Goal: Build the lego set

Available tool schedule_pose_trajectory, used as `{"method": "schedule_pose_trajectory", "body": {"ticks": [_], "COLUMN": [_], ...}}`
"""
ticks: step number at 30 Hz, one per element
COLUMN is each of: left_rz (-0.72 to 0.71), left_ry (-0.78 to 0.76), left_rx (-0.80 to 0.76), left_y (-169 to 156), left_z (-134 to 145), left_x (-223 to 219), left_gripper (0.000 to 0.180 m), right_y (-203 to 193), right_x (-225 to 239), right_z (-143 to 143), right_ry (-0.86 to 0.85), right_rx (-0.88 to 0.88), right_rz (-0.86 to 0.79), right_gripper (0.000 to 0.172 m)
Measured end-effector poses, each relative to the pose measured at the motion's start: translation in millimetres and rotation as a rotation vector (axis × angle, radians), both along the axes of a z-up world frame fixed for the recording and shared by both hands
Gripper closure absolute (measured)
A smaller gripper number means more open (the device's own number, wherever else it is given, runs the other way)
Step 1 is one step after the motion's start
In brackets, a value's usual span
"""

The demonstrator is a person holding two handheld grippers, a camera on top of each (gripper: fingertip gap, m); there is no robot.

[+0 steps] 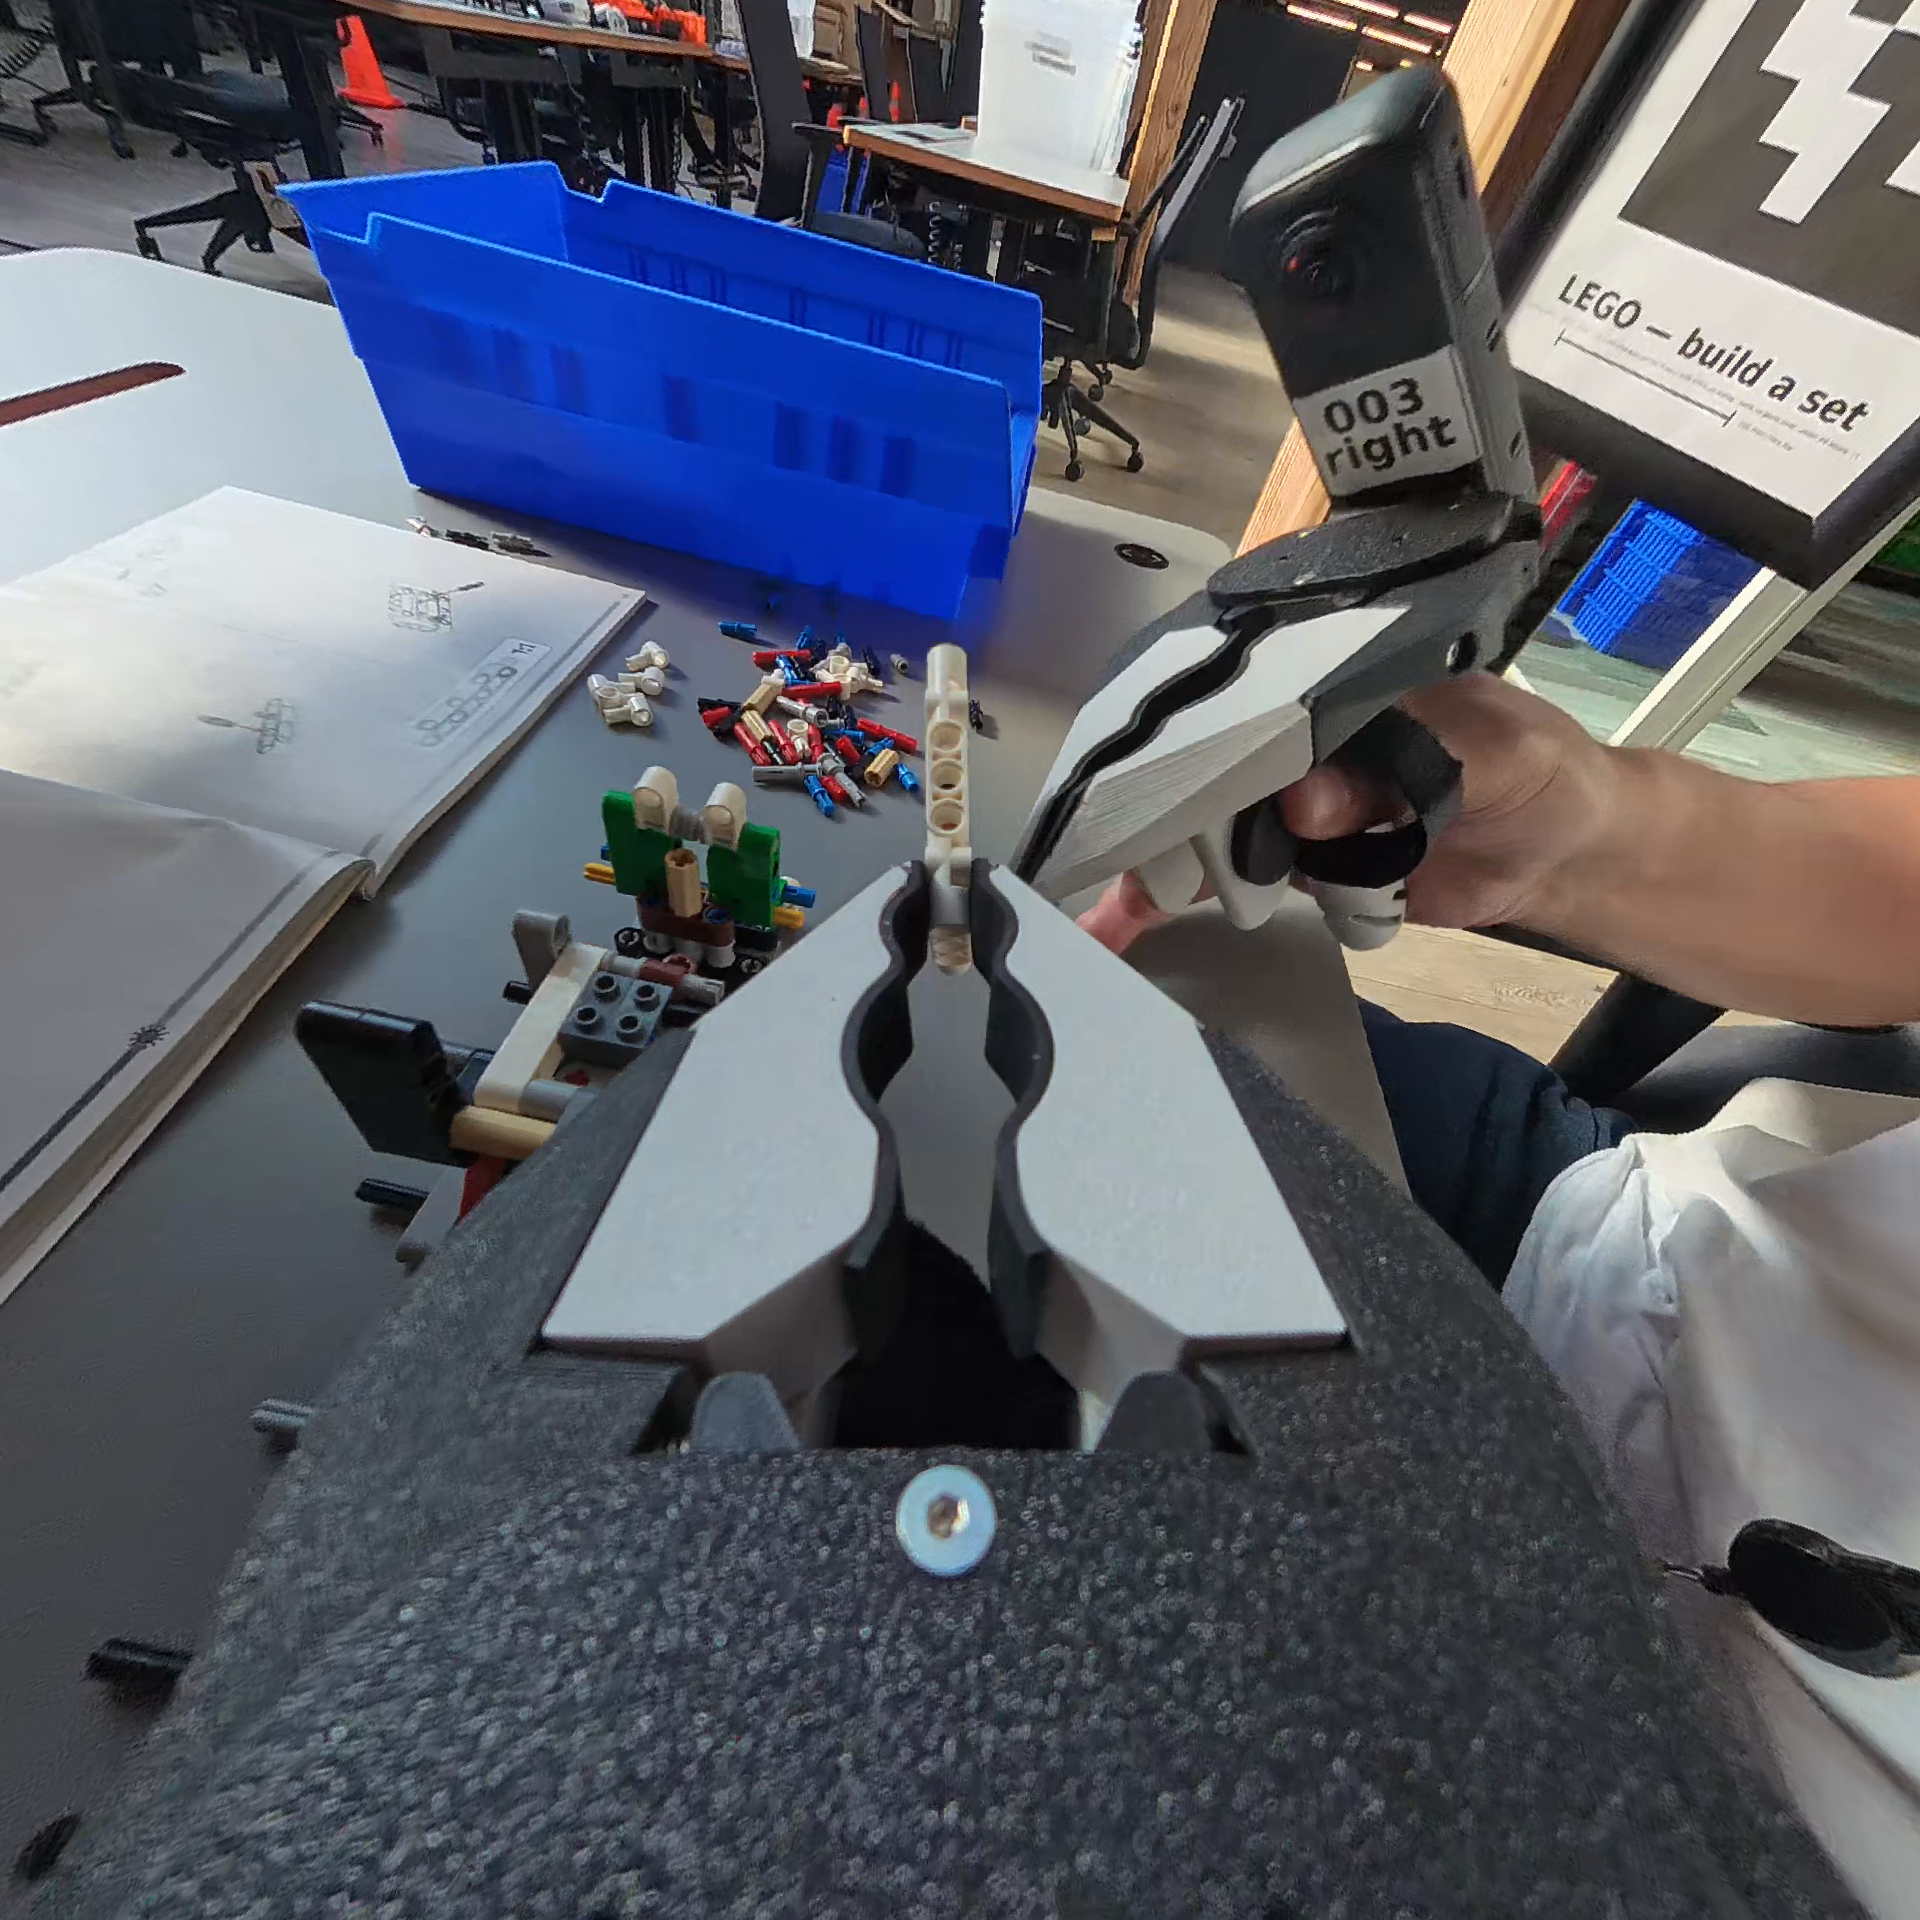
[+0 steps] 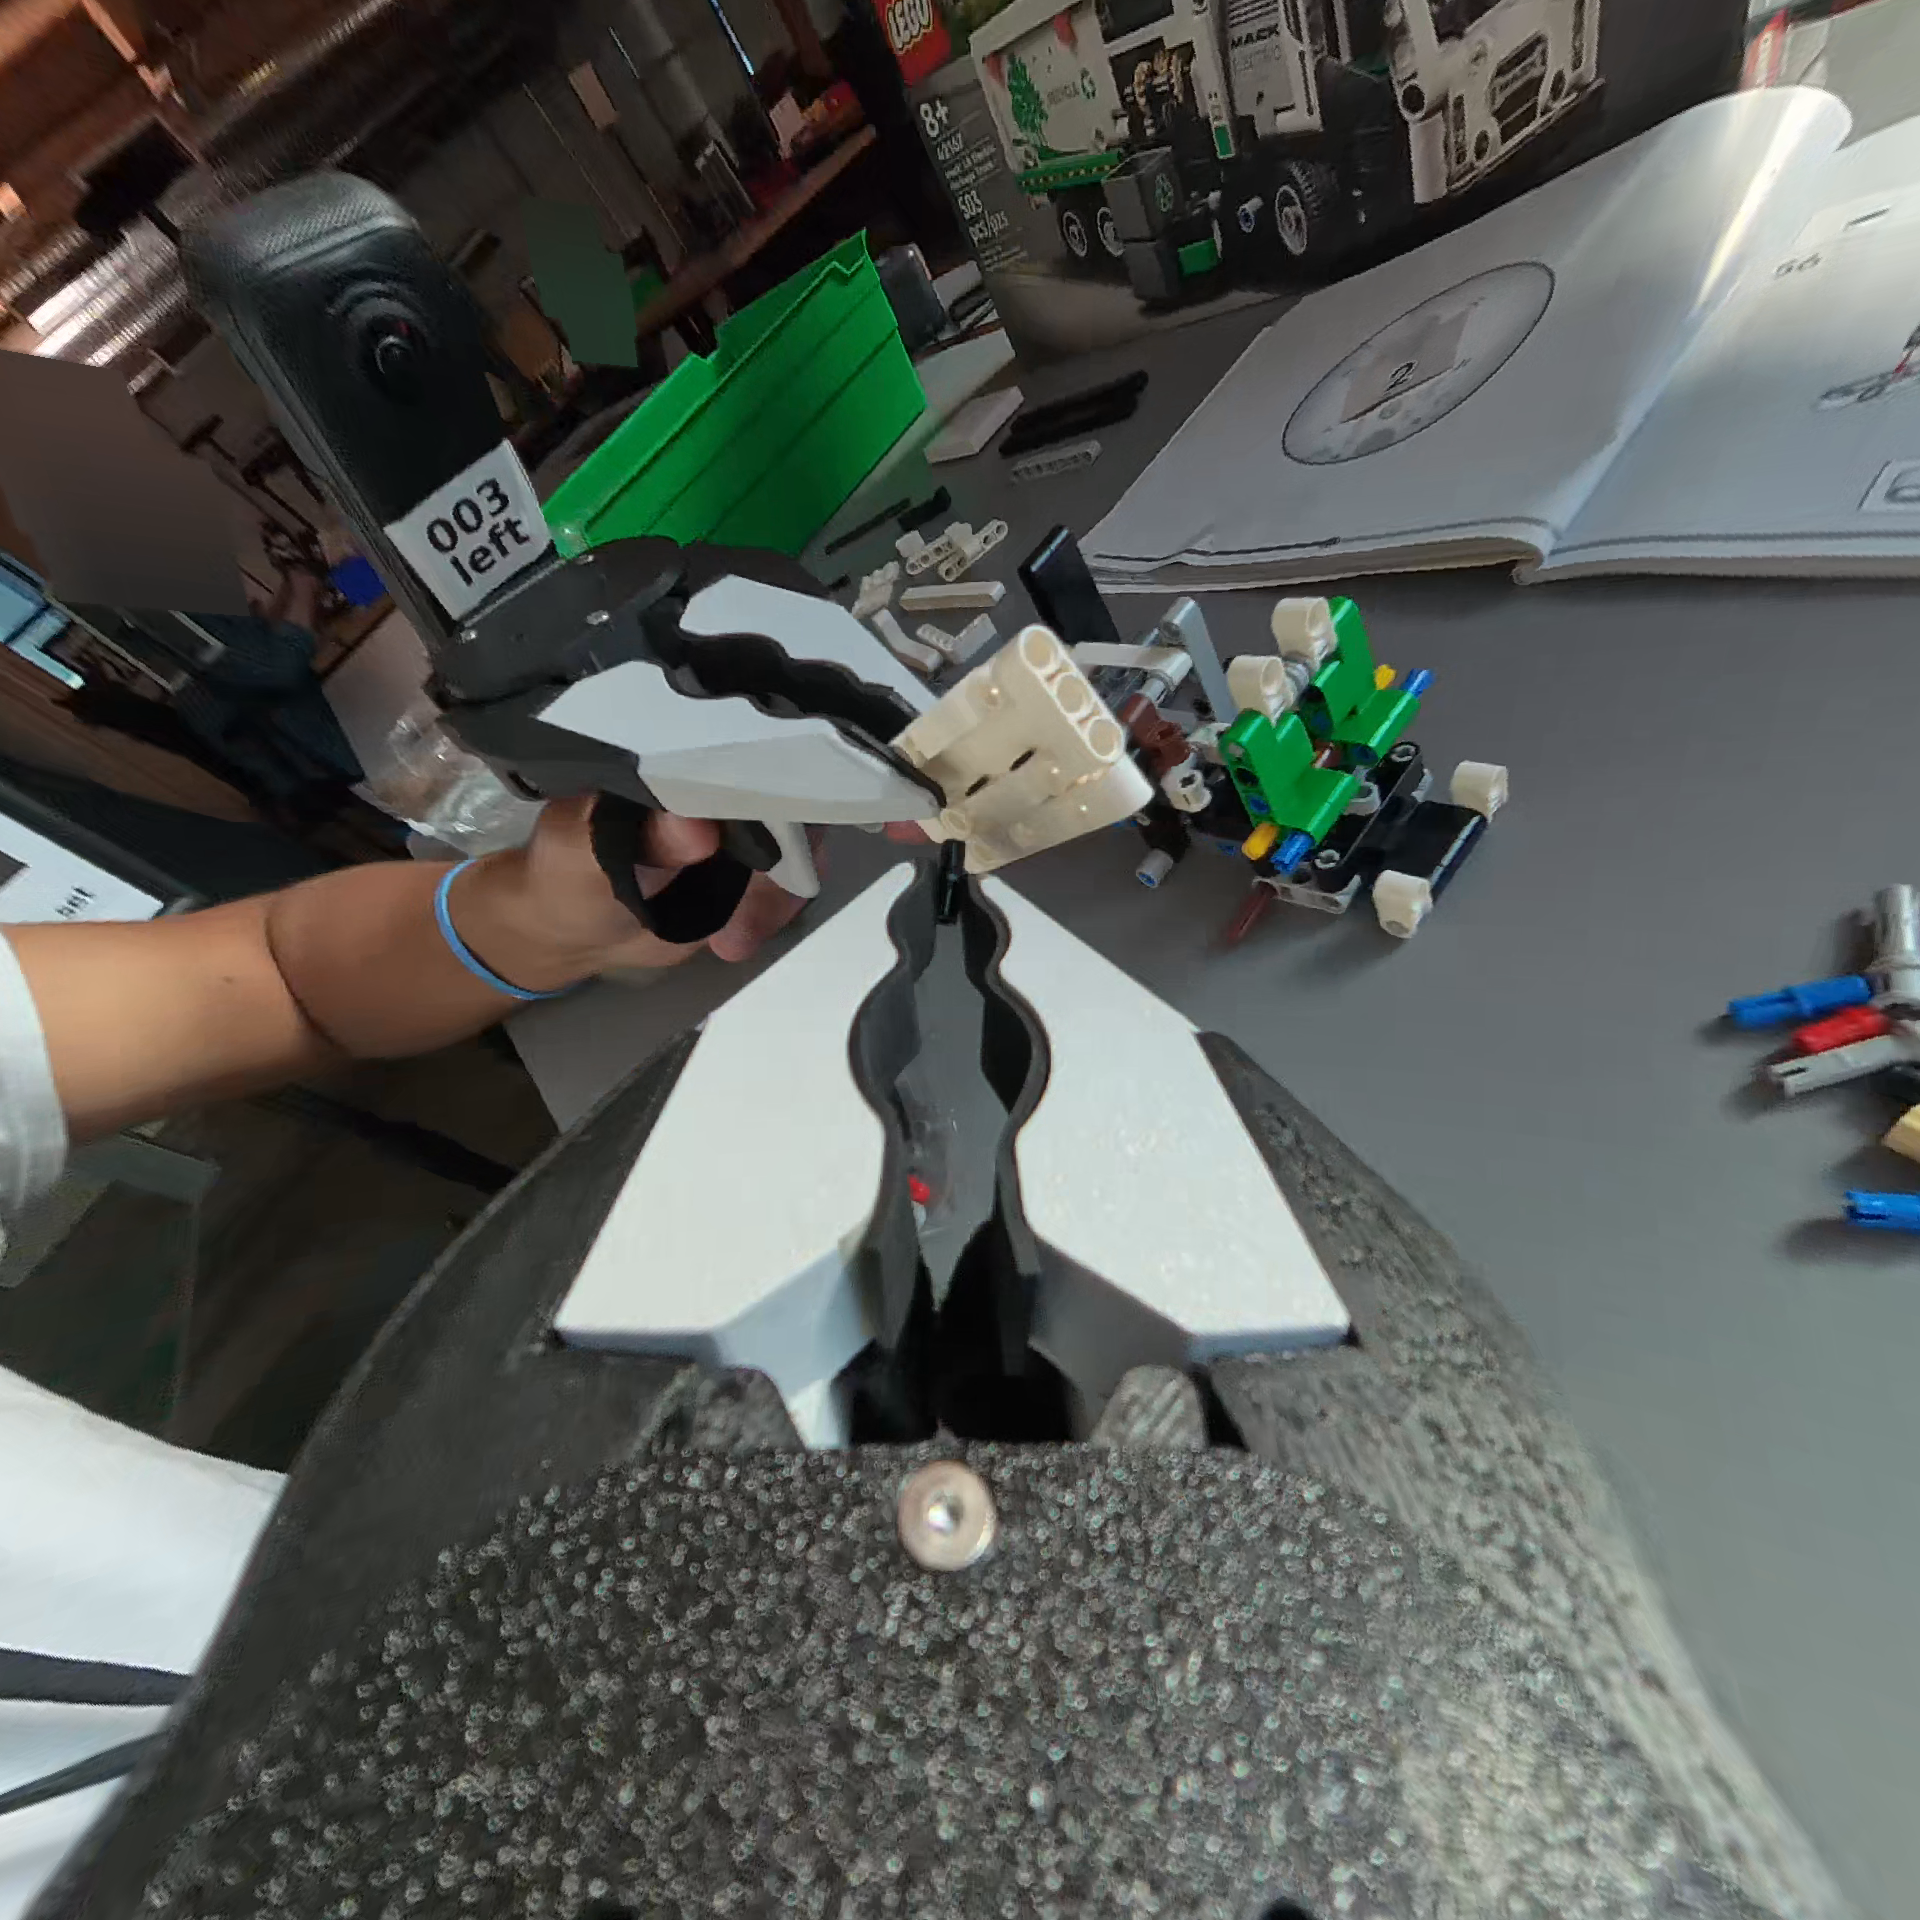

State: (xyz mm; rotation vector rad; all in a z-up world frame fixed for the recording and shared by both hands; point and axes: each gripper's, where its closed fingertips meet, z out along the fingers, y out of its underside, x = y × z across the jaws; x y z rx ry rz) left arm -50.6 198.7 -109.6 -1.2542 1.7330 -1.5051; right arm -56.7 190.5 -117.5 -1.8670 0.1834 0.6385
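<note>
The left claw [image 1: 951, 883] is narrow, its pads [image 1: 902, 914] pressed on the lower end of a cream piece [image 1: 945, 764]. In the left wrist view this piece shows edge-on as a slim holed strip, long axis running from the claw tips toward 12 o'clock. In the right wrist view the same cream piece [image 2: 1023, 748] shows its broad face, with round holes along one edge, jutting toward 3 o'clock from the left claw [image 2: 925, 795].

The right claw [image 2: 948, 894] is nearly closed on a small black pin [image 2: 945, 883]. The pin stands upright between the tips, its long axis toward 12 o'clock, its top just under the lower edge of the cream piece; whether the two touch cannot be told. In the left wrist view the right claw [image 1: 1029, 868] comes in from 2 o'clock, its tip just beside the left claw's tips, and the pin is not visible there.

On the tabletop [image 2: 1558, 1039], at 2 o'clock of the right claw, stands a part-built model [image 2: 1320, 758] with green pieces. Loose pins [image 1: 821, 727] lie at 11 o'clock of the left claw, a blue bin [image 1: 675, 384] beyond them and an open booklet [image 1: 260, 675] at 10 o'clock.
</note>
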Motion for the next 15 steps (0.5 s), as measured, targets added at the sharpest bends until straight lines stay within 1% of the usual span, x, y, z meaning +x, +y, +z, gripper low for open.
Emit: {"method": "schedule_pose_trajectory", "body": {"ticks": [2, 5, 7, 12, 15], "left_rz": [0.0, 0.002, 0.002, 0.019, 0.022], "left_ry": [-0.002, 0.01, 0.02, -0.007, -0.02], "left_rx": [-0.043, -0.12, -0.164, -0.077, -0.063], "left_y": [-0.2, 3.0, 3.8, 1.3, 1.0], "left_z": [2.6, 3.8, 4.4, 3.3, 4.3], "left_x": [-0.2, 0.4, 0.4, 0.6, 0.4], "left_gripper": [0.175, 0.175, 0.175, 0.175, 0.175], "right_y": [4.2, 7.1, 7.4, 7.8, 7.0], "right_x": [-4.0, -3.8, -4.5, -3.5, -2.9], "right_z": [-2.2, -1.5, 1.2, 3.0, 4.4], "right_ry": [0.105, 0.129, 0.178, 0.247, 0.265], "right_rx": [-0.012, -0.007, 0.009, 0.015, 0.026], "right_rz": [-0.014, -0.05, -0.056, -0.065, -0.069], "right_gripper": [0.169, 0.169, 0.169, 0.169, 0.169]}}
